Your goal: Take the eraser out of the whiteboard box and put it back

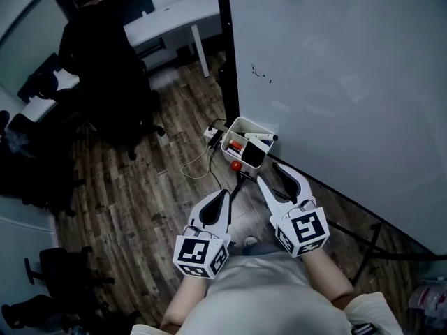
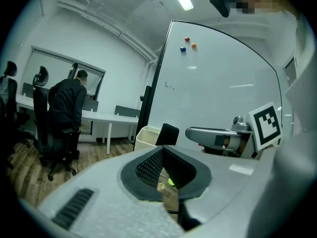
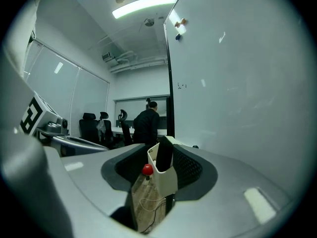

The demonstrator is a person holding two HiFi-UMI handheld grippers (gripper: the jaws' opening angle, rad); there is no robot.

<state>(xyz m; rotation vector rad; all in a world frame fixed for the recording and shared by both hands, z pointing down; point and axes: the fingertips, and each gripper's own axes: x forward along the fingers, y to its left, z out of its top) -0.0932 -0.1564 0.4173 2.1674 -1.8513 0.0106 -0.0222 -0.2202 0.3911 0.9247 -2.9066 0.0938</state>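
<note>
Right gripper (image 1: 267, 171) spread before the whiteboard box (image 1: 234, 130) holding the eraser (image 1: 253, 155); left gripper (image 1: 223, 194) pressed together.

Person (image 1: 98, 40): I see one in dark clothes, upper left.
Desk (image 1: 174, 12): white, top centre.
Chair (image 1: 66, 271): black, lower left.
Floor (image 1: 140, 187): dark wood.

Black eraser (image 1: 253, 153) in whiteboard box (image 1: 228, 137), right hand-held gripper (image 1: 267, 172) just beside.
</note>
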